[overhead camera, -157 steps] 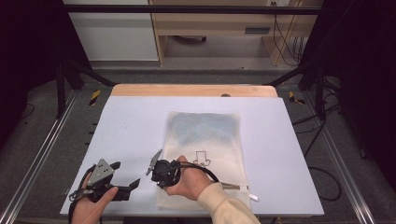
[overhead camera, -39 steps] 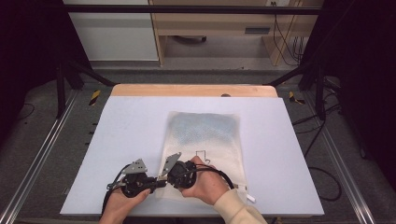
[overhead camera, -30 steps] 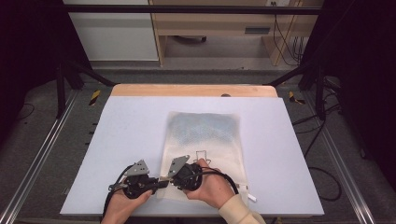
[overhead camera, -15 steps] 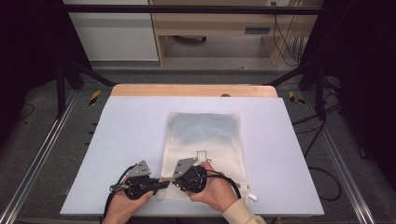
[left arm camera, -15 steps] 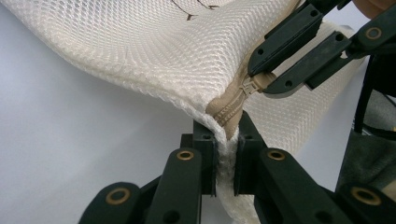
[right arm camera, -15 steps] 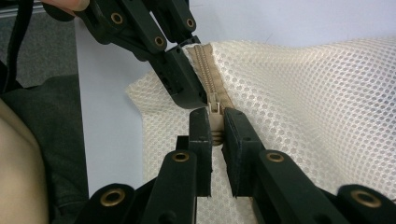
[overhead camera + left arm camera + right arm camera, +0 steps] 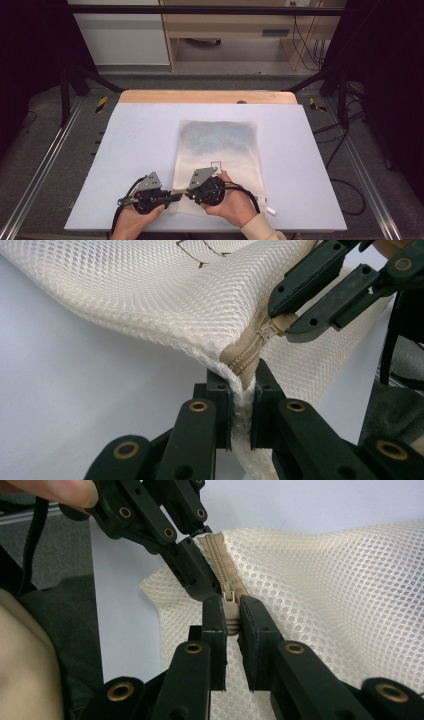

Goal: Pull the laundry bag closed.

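Note:
A cream mesh bag lies flat on the white table, its zip along the near edge. At the bag's near-left corner my left gripper is shut on the corner fabric at the end of the beige zip. Just to its right my right gripper is shut on the zip's pull tab. In the left gripper view the right gripper's jaws pinch that tab close above my own. The zip teeth run away between the two grippers.
A white tag sticks out at the bag's near-right corner. The table's far side ends in a wooden strip. Metal rails flank the table, and cables lie on the floor to the right.
Five seconds back my left gripper stood apart at the left; it now holds the bag's corner. In the last second my right gripper edged slightly rightwards along the near edge.

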A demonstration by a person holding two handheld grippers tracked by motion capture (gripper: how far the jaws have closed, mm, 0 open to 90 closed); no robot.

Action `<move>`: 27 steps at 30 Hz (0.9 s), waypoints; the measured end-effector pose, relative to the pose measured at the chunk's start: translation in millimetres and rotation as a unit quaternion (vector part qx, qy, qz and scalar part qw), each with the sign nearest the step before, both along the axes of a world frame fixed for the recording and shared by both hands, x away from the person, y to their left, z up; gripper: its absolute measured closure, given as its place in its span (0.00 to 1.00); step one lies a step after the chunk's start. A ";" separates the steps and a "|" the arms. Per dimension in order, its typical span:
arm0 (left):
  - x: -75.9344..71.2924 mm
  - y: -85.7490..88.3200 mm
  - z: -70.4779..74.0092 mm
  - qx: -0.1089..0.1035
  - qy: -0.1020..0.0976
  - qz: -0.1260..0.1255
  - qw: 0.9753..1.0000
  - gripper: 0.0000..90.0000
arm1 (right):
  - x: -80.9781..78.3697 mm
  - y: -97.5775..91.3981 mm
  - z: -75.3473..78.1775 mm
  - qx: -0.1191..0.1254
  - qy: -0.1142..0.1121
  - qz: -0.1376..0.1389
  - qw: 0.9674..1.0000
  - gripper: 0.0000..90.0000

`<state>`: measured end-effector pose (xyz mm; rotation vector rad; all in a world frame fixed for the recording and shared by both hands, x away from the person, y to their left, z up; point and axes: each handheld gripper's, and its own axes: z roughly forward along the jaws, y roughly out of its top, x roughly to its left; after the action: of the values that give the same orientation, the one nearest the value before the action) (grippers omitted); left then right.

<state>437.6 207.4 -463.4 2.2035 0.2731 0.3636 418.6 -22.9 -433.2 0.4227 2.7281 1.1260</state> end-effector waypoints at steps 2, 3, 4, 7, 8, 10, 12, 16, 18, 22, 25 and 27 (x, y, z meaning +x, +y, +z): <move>-0.9 -1.5 0.8 0.004 -0.004 0.001 1.000 0.91 | -0.1 -0.5 0.0 0.001 0.001 0.000 1.000 0.91; -0.7 -1.8 0.8 0.005 -0.005 -0.001 1.000 0.91 | -0.5 -0.7 0.3 -0.004 -0.002 0.001 1.000 0.91; -0.6 -1.9 0.9 0.006 -0.007 -0.003 1.000 0.91 | -1.0 -0.6 0.3 -0.004 -0.002 0.000 1.000 0.91; -1.8 -2.3 0.9 0.006 -0.006 0.000 1.000 0.91 | -2.0 -0.5 0.4 -0.005 -0.003 -0.001 1.000 0.91; -1.9 -2.5 0.8 0.006 -0.006 0.000 1.000 0.91 | -2.1 -0.4 0.4 -0.006 -0.003 -0.001 1.000 0.91; -1.6 -2.6 0.6 0.006 -0.006 -0.001 1.000 0.91 | -2.4 -0.5 0.7 -0.009 -0.004 -0.001 1.000 0.91; -1.2 -2.5 0.5 0.007 -0.007 -0.002 1.000 0.91 | -2.4 -0.5 0.7 -0.012 -0.004 -0.002 1.000 0.91; -1.4 -2.6 0.5 0.006 -0.007 -0.002 1.000 0.91 | -2.2 -1.8 -0.3 -0.014 -0.004 -0.003 1.000 0.91; -2.0 -3.0 0.6 0.005 -0.005 -0.002 1.000 0.91 | -2.3 -2.8 0.0 -0.015 -0.004 -0.005 1.000 0.91; -2.4 -4.2 0.6 0.007 -0.008 -0.004 1.000 0.91 | -3.5 -4.1 0.3 -0.021 -0.006 -0.007 1.000 0.91; -1.8 -3.3 0.6 0.008 -0.007 -0.005 1.000 0.91 | -1.9 -5.6 -1.1 -0.018 -0.002 -0.007 1.000 0.91; -2.2 -3.8 0.2 0.008 -0.006 -0.003 1.000 0.91 | -1.0 -6.9 -2.3 -0.018 0.000 -0.009 1.000 0.91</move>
<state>435.4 203.6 -463.2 2.2171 0.2576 0.3772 417.5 -29.8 -435.6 0.4423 2.7346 1.0704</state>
